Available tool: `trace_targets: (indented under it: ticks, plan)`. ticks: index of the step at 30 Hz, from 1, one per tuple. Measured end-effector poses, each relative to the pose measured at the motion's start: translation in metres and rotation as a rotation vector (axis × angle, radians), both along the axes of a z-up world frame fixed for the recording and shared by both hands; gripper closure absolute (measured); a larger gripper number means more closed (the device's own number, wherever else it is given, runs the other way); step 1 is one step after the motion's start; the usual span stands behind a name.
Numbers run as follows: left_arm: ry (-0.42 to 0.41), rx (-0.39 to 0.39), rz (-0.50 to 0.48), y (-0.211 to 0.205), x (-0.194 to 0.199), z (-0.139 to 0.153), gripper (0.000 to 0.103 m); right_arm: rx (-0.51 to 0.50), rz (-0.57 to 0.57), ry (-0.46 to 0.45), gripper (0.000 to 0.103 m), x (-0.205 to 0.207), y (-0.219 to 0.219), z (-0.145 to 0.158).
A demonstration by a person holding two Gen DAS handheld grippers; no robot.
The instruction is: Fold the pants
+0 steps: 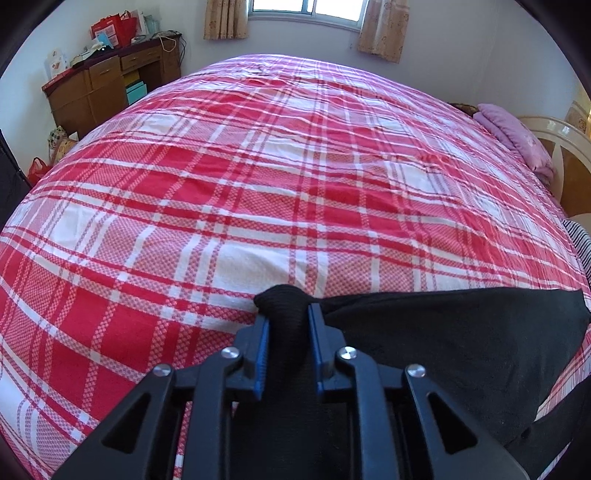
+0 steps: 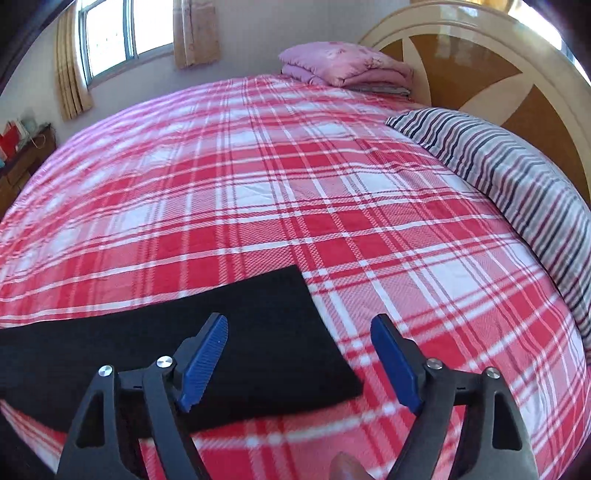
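A: What's the surface?

B: A bed (image 1: 229,177) under a red-and-white plaid sheet (image 2: 258,206), lightly creased. It fills most of both views.

A: And the room?

B: A window (image 1: 306,7) with tan curtains (image 1: 380,29) on the far wall. A wooden desk (image 1: 103,88) stands in the corner, cluttered with red bags (image 1: 114,27) and boxes. At the head of the bed there is a cream-and-brown headboard (image 2: 480,70), a striped pillow (image 2: 517,177) and a folded pink quilt (image 2: 343,68).

A: Where are the pants?

B: The pants (image 2: 221,350), black, lie flat near the bed's near edge. One end is a straight, squared-off edge.

A: The grippers?

B: The left gripper (image 1: 287,317) pinches a bunched corner of the pants between its blue pads (image 1: 263,350); cloth bulges past the tips. The right gripper (image 2: 299,332) has its jaws spread, nothing between the pads. Its left pad hangs over the pants' end, its right pad over bare sheet.
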State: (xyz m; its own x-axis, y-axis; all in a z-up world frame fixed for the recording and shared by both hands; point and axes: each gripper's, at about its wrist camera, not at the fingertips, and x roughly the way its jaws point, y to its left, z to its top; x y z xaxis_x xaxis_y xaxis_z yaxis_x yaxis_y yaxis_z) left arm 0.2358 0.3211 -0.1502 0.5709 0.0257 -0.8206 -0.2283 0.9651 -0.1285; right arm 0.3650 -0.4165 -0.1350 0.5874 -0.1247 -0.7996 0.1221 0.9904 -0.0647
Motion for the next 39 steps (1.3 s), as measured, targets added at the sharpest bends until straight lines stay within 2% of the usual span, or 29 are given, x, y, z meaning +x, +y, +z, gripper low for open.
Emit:
trace_targets:
  ticks: [3,5,8,10,12,13,14,16,17,21,27,33,39]
  plan:
    - [0.005,0.038,-0.018,-0.004,0.002,0.001,0.083,0.01,0.002,0.035,0.033,0.024,-0.008,-0.015]
    - [0.01,0.058,-0.027,-0.006,0.003,0.002,0.083,0.015,0.003,0.06,0.033,0.039,-0.013,-0.025]
    - [0.014,0.059,-0.023,-0.006,0.005,0.002,0.082,0.093,0.024,0.092,0.034,0.052,-0.017,-0.036]
    - [0.019,0.08,-0.02,-0.007,0.008,-0.001,0.077,0.097,0.033,0.089,0.038,0.055,-0.017,-0.039]
    - [0.01,0.086,-0.008,-0.008,0.009,-0.001,0.07,0.103,0.072,0.09,0.064,0.055,-0.012,-0.038]
    - [0.011,0.085,-0.009,-0.008,0.011,-0.002,0.069,0.109,0.092,0.091,0.072,0.056,-0.01,-0.037]
    - [0.01,0.087,-0.013,-0.009,0.012,-0.003,0.074,0.118,0.113,0.092,0.083,0.055,-0.007,-0.036]
    - [-0.01,0.084,-0.049,-0.015,0.013,-0.001,0.087,0.108,0.128,0.087,0.089,0.051,-0.003,-0.034]
    - [-0.021,0.097,-0.053,-0.018,0.013,0.0,0.087,0.104,0.133,0.081,0.091,0.049,-0.001,-0.032]
    - [-0.041,0.105,-0.059,-0.018,0.011,0.006,0.088,0.108,0.131,0.025,0.093,0.039,0.004,-0.017]
    - [-0.147,0.006,-0.055,-0.003,-0.006,0.027,0.088,0.109,0.139,-0.106,0.093,0.008,0.005,0.028]
    - [-0.236,-0.037,-0.066,-0.002,-0.022,0.045,0.088,0.124,0.162,-0.229,0.093,-0.037,0.004,0.07]
    - [-0.328,-0.079,-0.074,0.002,-0.044,0.062,0.088,0.123,0.149,-0.303,0.093,-0.089,-0.003,0.092]
